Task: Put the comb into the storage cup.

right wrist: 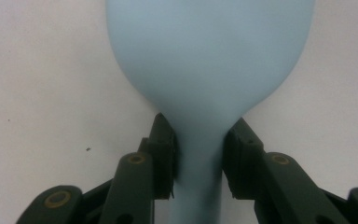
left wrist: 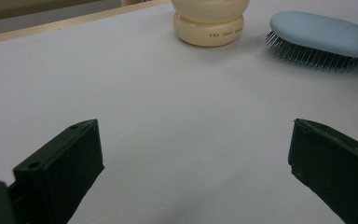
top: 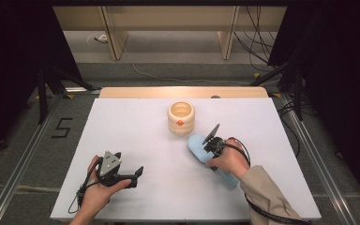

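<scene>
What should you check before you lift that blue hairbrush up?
1. Right gripper closed on the hairbrush neck: ok, both pads touch it.
2. Grip centred on the neck: ok, the handle runs straight between the jaws.
3. Hairbrush lying flat, bristles down on the table: ok.
4. Cream jar clear of the brush head: ok, a small gap shows in the left gripper view.
5. Left gripper out of the way: ok, open, holding nothing, off to the side.
6. Grip firm enough to lift: cannot tell.
</scene>
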A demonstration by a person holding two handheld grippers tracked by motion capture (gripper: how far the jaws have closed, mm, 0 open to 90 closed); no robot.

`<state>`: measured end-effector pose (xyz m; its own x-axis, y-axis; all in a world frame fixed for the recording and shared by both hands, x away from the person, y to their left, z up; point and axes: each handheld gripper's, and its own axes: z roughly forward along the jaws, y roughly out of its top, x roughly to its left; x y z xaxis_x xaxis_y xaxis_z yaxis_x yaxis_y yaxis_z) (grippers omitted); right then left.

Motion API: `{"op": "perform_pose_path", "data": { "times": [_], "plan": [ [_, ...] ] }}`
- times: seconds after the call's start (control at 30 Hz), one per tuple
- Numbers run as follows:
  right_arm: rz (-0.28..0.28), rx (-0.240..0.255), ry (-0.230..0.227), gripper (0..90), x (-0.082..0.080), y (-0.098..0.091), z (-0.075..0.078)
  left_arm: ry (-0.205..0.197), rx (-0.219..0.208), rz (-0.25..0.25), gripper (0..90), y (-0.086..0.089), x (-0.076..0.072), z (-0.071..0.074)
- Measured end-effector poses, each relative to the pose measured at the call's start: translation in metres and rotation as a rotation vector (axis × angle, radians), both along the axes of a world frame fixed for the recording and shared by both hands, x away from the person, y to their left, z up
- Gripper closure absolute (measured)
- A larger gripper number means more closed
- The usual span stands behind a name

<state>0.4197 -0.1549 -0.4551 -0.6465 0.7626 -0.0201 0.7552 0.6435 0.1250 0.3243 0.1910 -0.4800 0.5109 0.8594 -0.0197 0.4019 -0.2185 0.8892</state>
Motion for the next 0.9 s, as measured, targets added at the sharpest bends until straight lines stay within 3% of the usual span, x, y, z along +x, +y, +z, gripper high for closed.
{"op": "perform_pose_path", "data": {
  "times": [0.9],
  "plan": [
    [-0.016,0.047,0.007,70.3,0.0000,-0.0052,0.0009,-0.001,-0.006,0.001,3.6,0.0001,-0.0001,0.0003]
  ]
}}
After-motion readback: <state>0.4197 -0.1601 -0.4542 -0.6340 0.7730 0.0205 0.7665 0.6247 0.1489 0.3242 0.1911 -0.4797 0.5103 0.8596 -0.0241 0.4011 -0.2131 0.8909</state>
